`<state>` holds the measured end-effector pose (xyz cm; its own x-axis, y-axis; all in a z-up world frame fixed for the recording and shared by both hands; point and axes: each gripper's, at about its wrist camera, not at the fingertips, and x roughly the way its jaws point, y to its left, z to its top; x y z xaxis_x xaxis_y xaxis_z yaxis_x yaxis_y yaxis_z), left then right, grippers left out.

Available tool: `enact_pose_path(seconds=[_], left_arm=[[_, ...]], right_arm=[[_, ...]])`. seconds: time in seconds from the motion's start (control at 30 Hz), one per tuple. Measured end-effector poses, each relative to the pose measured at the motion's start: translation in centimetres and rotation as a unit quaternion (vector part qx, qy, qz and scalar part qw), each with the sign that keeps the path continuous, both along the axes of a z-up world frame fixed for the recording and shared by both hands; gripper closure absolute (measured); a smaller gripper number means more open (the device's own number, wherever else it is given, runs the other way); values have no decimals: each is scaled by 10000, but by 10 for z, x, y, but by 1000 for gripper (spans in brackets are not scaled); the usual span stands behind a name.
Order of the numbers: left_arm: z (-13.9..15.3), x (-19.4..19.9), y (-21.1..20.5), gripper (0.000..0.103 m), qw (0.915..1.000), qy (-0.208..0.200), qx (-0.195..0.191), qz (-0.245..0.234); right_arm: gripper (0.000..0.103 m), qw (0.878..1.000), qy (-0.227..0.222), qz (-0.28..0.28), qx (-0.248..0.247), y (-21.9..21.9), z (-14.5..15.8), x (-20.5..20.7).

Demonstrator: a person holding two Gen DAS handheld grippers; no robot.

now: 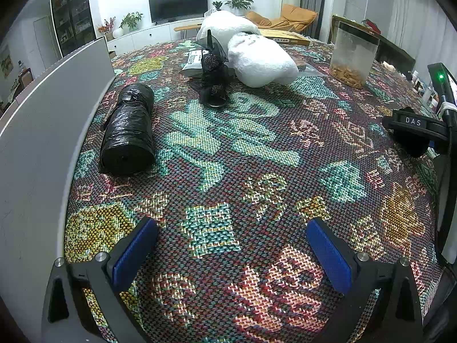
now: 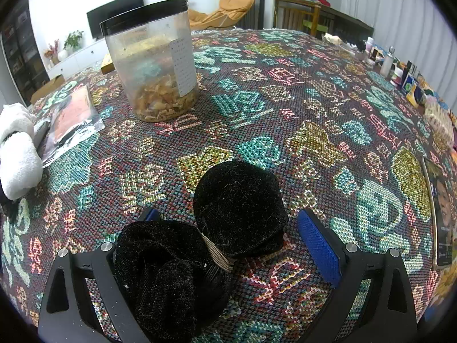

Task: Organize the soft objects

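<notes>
My left hand-held gripper (image 1: 231, 253) hangs low over the worktop (image 1: 257, 148), blue pads (image 1: 132, 253) wide apart, only the patterned woven cloth between them.

Ahead and to the left, a roll of black plastic bags (image 1: 128, 131) lies on its side just beside a grey upright panel (image 1: 42, 131). Further back, centre: a black gauzy bow piece with glittery parts (image 1: 212, 70), standing up off the cloth. A white plush bundle (image 1: 261, 60) sits to its right, touching or nearly so; a second white plush mass (image 1: 224, 24) behind it. A flat grey-and-white packet (image 1: 192, 63) lies behind the bow.

Container: a clear plastic jar with a black lid (image 1: 352, 54), upright, back right. Only its bottom holds anything, a shallow layer of pale yellow-tan dried flakes. The right wrist view shows the same jar (image 2: 151, 68) close, with a white printed label on its side and cloudy walls. Left of it lies a clear flat bag (image 2: 71, 120) with something orange and black inside; I cannot tell what.

My right hand-held gripper (image 2: 228, 235) is also spread open. A black fuzzy soft item (image 2: 240, 208), two rounded lumps tied at the middle with tan cord, lies on the cloth between the fingers. The near lump overlaps the left finger; the right pad (image 2: 318, 250) stands clear of it. No clamping visible.

A row of small bottles and boxes (image 2: 400, 71) lines the far right edge.
</notes>
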<state>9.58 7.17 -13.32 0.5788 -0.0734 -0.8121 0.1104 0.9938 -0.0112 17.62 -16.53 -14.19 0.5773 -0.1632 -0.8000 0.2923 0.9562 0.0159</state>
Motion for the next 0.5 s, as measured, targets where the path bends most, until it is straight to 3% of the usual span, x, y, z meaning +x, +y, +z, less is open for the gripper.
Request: enact_pose_path(seconds=[0.5], left_arm=[[1,2,-1,0,10000,58,30,5]], right_arm=[[5,10000,-1,1,0,0,0,0]])
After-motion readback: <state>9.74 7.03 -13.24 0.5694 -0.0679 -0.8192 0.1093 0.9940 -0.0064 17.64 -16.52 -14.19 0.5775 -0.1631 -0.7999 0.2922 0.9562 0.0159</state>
